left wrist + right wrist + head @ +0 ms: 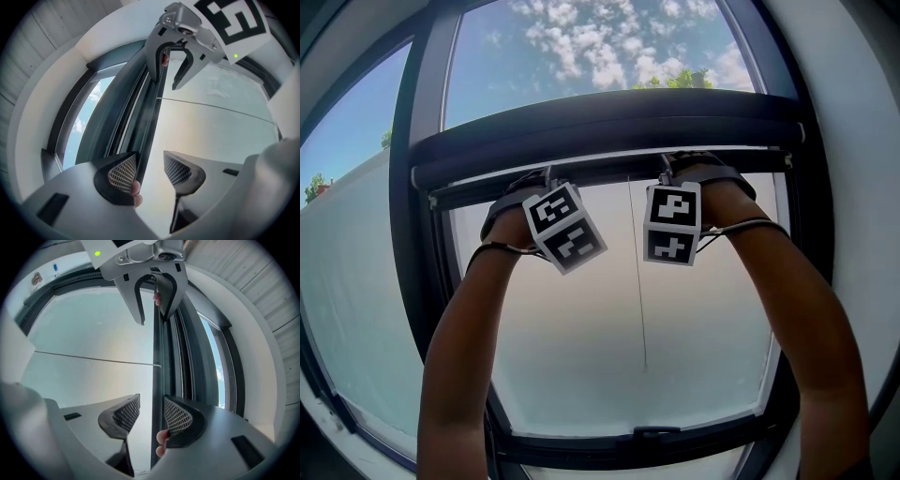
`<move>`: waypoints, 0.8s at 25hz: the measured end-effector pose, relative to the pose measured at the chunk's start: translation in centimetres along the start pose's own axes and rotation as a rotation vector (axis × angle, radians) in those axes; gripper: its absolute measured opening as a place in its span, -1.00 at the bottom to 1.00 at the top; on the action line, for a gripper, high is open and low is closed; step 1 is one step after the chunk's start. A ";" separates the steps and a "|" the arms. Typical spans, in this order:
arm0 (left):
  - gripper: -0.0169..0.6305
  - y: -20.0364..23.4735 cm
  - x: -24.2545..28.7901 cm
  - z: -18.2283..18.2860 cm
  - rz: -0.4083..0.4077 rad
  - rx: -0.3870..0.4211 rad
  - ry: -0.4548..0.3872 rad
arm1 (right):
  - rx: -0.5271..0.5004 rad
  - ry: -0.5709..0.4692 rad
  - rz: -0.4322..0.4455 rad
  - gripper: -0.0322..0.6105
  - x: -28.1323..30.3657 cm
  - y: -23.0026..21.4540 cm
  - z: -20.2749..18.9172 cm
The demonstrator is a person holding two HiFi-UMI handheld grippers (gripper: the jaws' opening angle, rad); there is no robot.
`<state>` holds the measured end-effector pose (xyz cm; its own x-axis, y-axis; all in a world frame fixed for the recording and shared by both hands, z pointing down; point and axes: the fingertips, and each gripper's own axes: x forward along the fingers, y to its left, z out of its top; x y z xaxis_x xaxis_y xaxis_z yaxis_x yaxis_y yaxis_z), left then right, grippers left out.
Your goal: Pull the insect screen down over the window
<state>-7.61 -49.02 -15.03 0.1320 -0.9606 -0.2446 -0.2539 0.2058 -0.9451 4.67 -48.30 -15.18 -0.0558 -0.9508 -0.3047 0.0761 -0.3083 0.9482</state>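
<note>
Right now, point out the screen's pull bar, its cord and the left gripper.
pull bar [609, 172]: head view, its middle stretch.
cord [638, 300]: head view, lower half of its length.
left gripper [150, 157]: left gripper view, midway between its fingertips.

Marker cubes [565, 228] hide the fingers [123, 172] in head view — forearms [459, 375] cut off below.

Carrier is the dark metal window frame [420, 281]: uprights at 9 and 3 o'clock, bottom rail at 6. A dark rounded roller housing [609, 127] spans it at 12 o'clock. Just below, a slim dark screen pull bar [609, 173] runs between the uprights. A thin pale cord [641, 309] hangs at centre. A small dark latch [656, 433] sits on the bottom rail.
</note>
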 end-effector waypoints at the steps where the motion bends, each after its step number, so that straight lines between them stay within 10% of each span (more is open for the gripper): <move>1: -0.42 -0.3 0.0 -0.1 -0.015 -0.009 -0.005 | 0.001 -0.002 0.005 -0.41 -0.1 0.3 0.1; 20: -0.42 -7.0 -2.4 -1.9 -0.126 0.012 0.000 | 0.025 -0.040 0.130 -0.41 -2.8 7.1 1.1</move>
<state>-7.97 -48.53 -7.36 0.1625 -0.9789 -0.1235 -0.2233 0.0854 -0.9710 4.23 -47.77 -7.52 -0.0864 -0.9806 -0.1758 0.0602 -0.1812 0.9816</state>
